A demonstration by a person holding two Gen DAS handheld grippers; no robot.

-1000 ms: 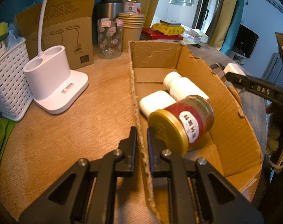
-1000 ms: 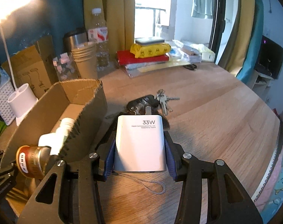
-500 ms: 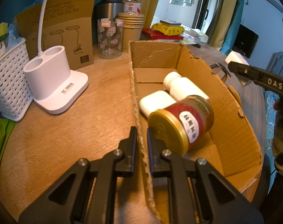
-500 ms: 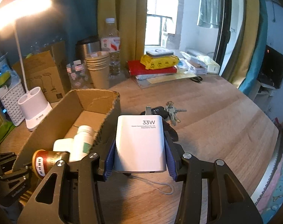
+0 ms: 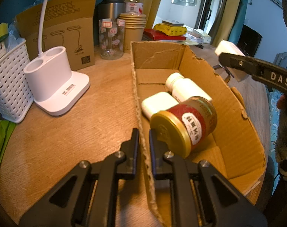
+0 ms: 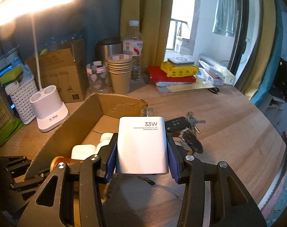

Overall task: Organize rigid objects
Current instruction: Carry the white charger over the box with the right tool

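Right gripper is clamping the white rectangular 33W charger brick, and over the last second it has been lifting it off the wooden table toward the open brown cardboard box; the drop-in looks next. Left gripper is pinching the box's near wall, jaws nearly closed, steadying it. 3 items are already lying inside: gold-lidded red jar, white pill bottle, white rounded case. Black key bunch is waiting outside.

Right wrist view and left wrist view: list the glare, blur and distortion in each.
Right wrist view: the lit lamp head blows out the top left corner; the 33W charger stays sharp, its print legible; fisheye bends the table edge. Left wrist view: even light, no glare; window bright; dark vignette corners; cardboard box walls bow outward.
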